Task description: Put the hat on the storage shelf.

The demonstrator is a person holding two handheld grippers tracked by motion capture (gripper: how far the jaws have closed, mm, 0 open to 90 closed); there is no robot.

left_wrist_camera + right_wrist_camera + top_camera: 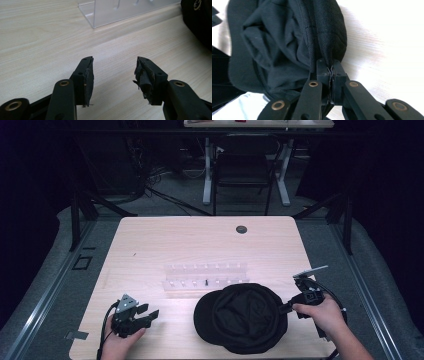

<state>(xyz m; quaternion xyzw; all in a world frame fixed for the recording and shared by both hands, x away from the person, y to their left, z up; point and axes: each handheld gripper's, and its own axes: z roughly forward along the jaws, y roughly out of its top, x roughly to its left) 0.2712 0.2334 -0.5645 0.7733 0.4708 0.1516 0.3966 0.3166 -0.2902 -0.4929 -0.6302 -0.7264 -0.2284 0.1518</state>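
Two tongs are in play, and only one of them has work in hand: the right tongs (pixel 331 71) are clamped on the back rim of the black cap (pixel 243 316), which lies upside down on the near part of the bench (pixel 150 240), its brim toward the left and its hollow facing up. In the right gripper view the jaws are seen pressed together with a fold of the cap's fabric pinched between the pads. For the step to be done well, the pinch should be kept firm on the stitched rim rather than on the loose lining, and the cap should be lifted or turned slowly so the thin fabric is not pulled out. The clear rack (pixel 205 279) just behind the cap should be avoided. The left tongs (pixel 150 312) are held apart and empty, low over the bench, well to the left of the cap.
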